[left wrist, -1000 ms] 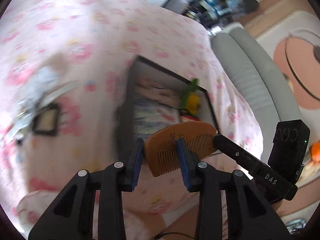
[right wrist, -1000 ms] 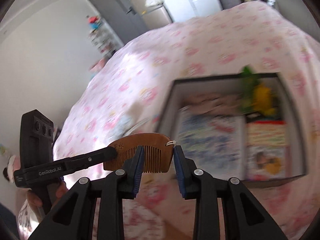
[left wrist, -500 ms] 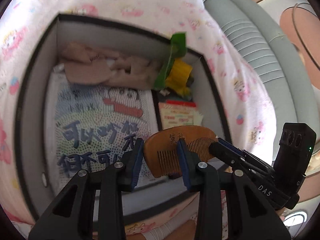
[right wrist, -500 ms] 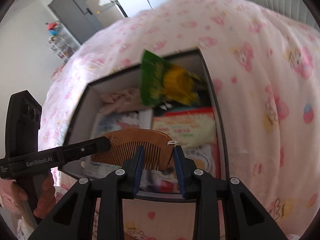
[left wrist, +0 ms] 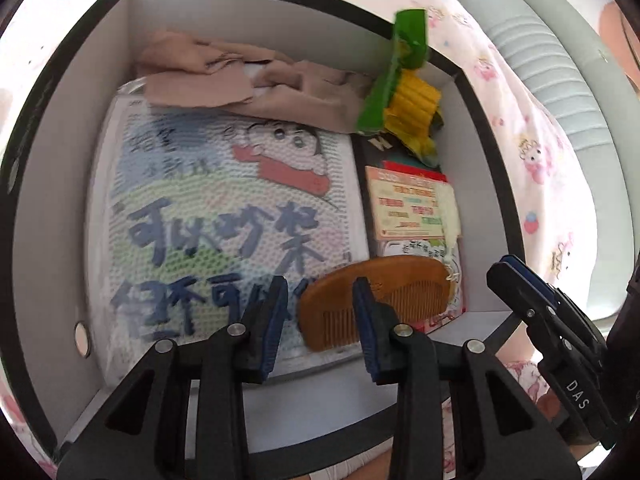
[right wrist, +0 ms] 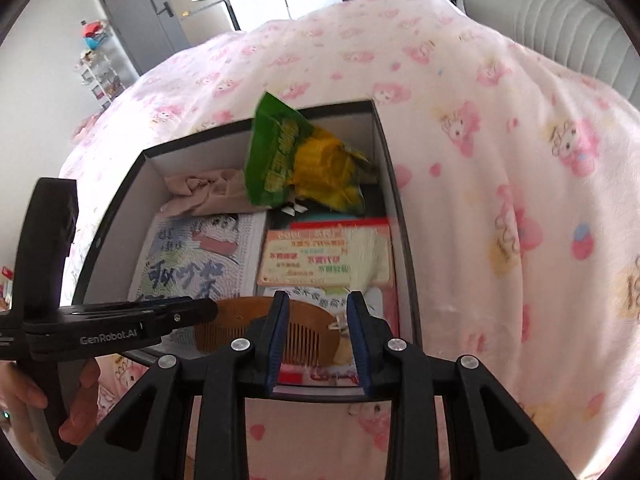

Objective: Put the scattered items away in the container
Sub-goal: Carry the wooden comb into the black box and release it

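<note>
A black box [left wrist: 484, 128] with white inner walls is seen lying on a pink printed blanket [right wrist: 480, 128]. Inside it, a large cartoon-printed pad [left wrist: 216, 216] is laid flat over the left part of the floor, with beige cloth [left wrist: 248, 88] crumpled along the far wall. A green-and-yellow snack bag [right wrist: 304, 160] is propped in the far right corner, its top raised above the rim. Printed cards [right wrist: 324, 256] are stacked on the right side.

The near rim is crossed by both grippers from above. Little bare floor is shown inside; only white wall strips and a narrow near strip are uncovered. A grey ribbed cushion [left wrist: 560, 80] is seen beyond the blanket's right edge.

A wooden comb [left wrist: 376, 296] is found inside the box at the near right, over the meeting of pad and cards, teeth toward the near wall. The left gripper [left wrist: 316, 320] is spread apart, with the comb's left end lying between its fingers and only the right finger overlapping it; contact cannot be told. The right gripper [right wrist: 316, 336] is likewise spread, with the comb's right end seen in the gap and its fingers not pressed to it.
</note>
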